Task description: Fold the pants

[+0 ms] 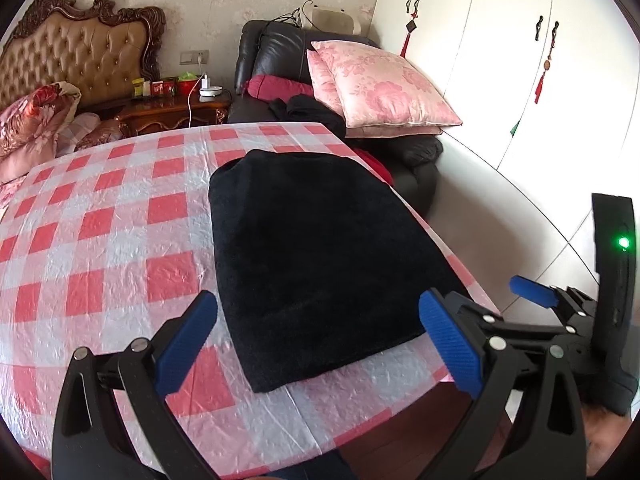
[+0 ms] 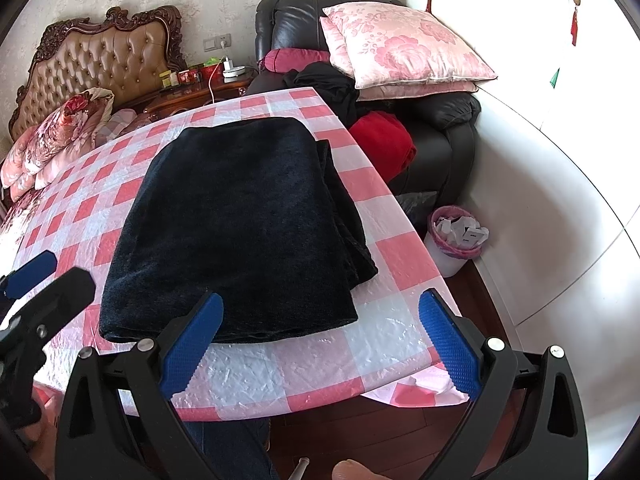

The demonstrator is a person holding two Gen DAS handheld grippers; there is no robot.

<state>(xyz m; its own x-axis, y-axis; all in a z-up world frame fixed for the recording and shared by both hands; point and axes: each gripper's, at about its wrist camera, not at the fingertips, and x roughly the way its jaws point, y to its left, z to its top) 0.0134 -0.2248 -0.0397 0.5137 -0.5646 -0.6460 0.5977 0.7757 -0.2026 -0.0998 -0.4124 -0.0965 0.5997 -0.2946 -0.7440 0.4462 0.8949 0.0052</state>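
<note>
The black fleece pants (image 1: 316, 256) lie folded into a flat rectangle on the table with the red and white checked cloth (image 1: 100, 240); they also show in the right wrist view (image 2: 240, 224), with layered edges on their right side. My left gripper (image 1: 318, 312) is open and empty, held above the near edge of the pants. My right gripper (image 2: 320, 312) is open and empty, held above the table's near right corner, just off the pants' near edge. The right gripper also shows in the left wrist view (image 1: 532, 292), and the left gripper in the right wrist view (image 2: 32, 268).
A black leather armchair (image 2: 440, 128) with pink pillows (image 2: 408, 48), dark clothes and a red blanket (image 2: 384, 144) stands behind the table's right side. A bin with a pink liner (image 2: 456, 240) is on the floor to the right. A bed (image 1: 40, 120) and nightstand (image 1: 176, 112) are at the far left.
</note>
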